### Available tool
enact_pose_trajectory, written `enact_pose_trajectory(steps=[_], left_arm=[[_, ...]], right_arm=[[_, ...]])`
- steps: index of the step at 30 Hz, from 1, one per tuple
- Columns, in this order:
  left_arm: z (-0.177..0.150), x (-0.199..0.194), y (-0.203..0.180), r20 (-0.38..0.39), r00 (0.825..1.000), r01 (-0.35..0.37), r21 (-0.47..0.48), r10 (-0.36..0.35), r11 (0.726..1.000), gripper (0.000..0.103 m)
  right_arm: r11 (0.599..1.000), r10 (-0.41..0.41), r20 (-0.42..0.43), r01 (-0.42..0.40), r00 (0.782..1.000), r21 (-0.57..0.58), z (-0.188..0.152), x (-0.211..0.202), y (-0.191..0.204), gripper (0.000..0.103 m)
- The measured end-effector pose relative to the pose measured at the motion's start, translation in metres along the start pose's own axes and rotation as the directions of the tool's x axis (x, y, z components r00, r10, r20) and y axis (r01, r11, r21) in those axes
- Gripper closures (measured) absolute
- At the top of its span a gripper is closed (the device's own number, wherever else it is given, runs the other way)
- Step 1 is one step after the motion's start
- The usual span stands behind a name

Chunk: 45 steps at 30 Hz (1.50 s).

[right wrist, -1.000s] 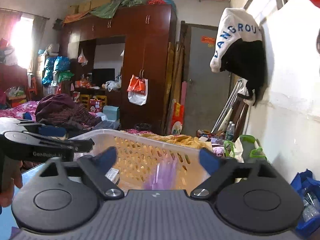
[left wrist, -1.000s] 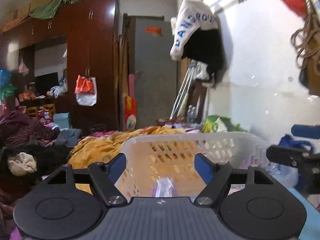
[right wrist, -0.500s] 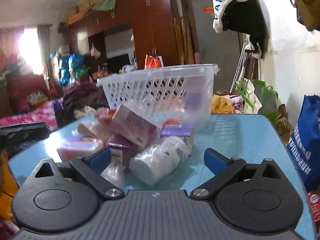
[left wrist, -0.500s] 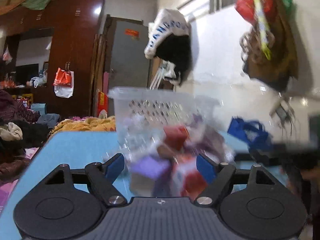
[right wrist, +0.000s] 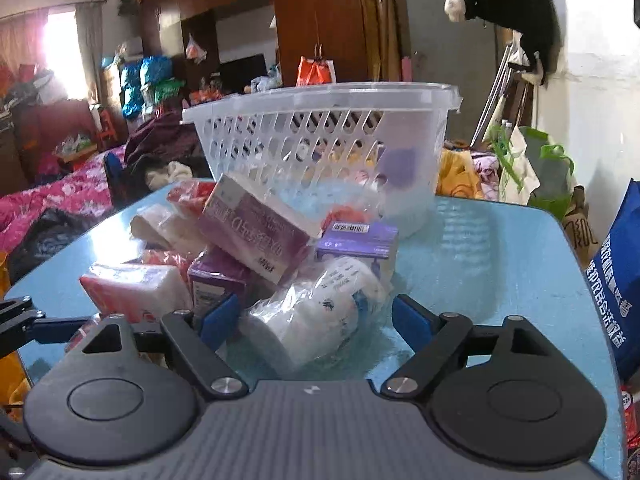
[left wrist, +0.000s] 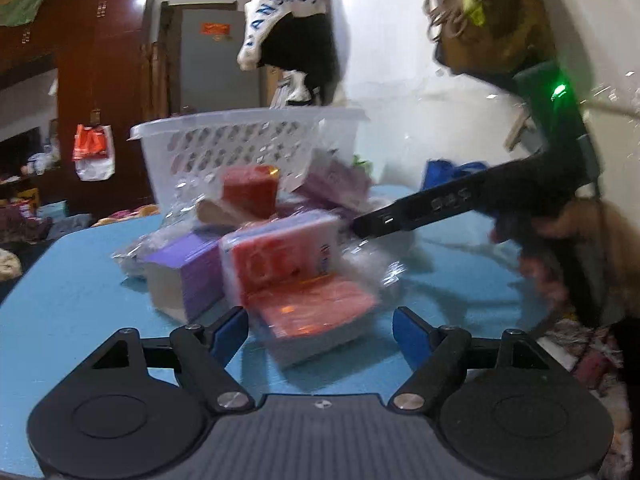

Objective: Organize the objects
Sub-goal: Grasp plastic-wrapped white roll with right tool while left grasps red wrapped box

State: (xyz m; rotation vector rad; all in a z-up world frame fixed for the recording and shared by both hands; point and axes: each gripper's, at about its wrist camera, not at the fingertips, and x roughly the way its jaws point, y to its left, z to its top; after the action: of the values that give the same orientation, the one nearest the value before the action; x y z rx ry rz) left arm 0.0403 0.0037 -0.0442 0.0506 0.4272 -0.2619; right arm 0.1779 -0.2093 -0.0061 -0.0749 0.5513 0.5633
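A pile of wrapped goods lies on the blue table (left wrist: pixel 80 300) in front of a white slotted basket (left wrist: pixel 248 140) (right wrist: pixel 320 128). My left gripper (left wrist: pixel 318 330) is open, with a red-and-white tissue pack (left wrist: pixel 304 304) between its fingers and a gap at the right pad. A purple box (left wrist: pixel 188 276) sits just left of that pack. My right gripper (right wrist: pixel 312 320) is closing around a plastic-wrapped toilet roll (right wrist: pixel 316 316); its pads stand clear of the roll. A pink-purple pack (right wrist: pixel 252 232) leans on top of the pile. The right gripper's black finger (left wrist: pixel 420 208) reaches in from the right.
A blue shopping bag (right wrist: pixel 616 280) hangs off the table's right edge. A bed with a pink cover (right wrist: pixel 48 208) and heaps of clothes lie to the left. A dark wardrobe (right wrist: pixel 320 20) stands behind. A person's hand (left wrist: pixel 560 232) holds the right gripper.
Both grippers have dropped from the basket's rim to the pile on the table, which now lies close in front. The right jaws have narrowed around the toilet roll.
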Motion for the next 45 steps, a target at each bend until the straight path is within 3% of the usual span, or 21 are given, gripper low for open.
enact_pose_trajectory(steps=[3, 4, 7, 15, 26, 33, 45], left_arm=[[-0.001, -0.002, 0.014, 0.005, 1.0, 0.019, -0.051, -0.019, 0.998, 0.022], [0.0, -0.003, 0.016, 0.01, 1.0, 0.024, -0.058, -0.023, 0.998, 0.028], [-0.002, -0.009, 0.019, 0.05, 0.998, 0.027, -0.047, -0.025, 0.999, 0.029], [-0.001, -0.027, 0.033, 0.113, 0.993, 0.022, -0.038, -0.018, 0.999, 0.029], [0.007, -0.037, 0.051, 0.155, 0.988, 0.016, -0.079, -0.004, 0.997, 0.029], [0.011, -0.041, 0.059, 0.179, 0.984, 0.004, -0.09, 0.012, 0.996, 0.029], [0.021, -0.046, 0.074, 0.215, 0.976, -0.01, -0.129, 0.038, 0.992, 0.029]], right_arm=[[1.0, 0.005, -0.002, -0.005, 1.0, -0.007, -0.002, -0.001, 0.001, 0.025], [1.0, 0.001, 0.001, -0.001, 1.0, -0.014, -0.002, -0.002, 0.002, 0.028], [1.0, -0.012, 0.038, 0.013, 0.999, -0.017, -0.004, -0.008, 0.004, 0.03], [1.0, -0.002, 0.181, -0.002, 0.984, 0.018, -0.008, -0.027, -0.003, 0.031], [1.0, -0.014, 0.235, 0.011, 0.972, 0.015, -0.006, -0.03, -0.001, 0.031], [0.999, -0.033, 0.317, 0.029, 0.948, 0.018, -0.012, -0.04, 0.0, 0.031], [0.995, -0.058, 0.36, 0.027, 0.931, 0.091, -0.011, -0.06, -0.013, 0.031]])
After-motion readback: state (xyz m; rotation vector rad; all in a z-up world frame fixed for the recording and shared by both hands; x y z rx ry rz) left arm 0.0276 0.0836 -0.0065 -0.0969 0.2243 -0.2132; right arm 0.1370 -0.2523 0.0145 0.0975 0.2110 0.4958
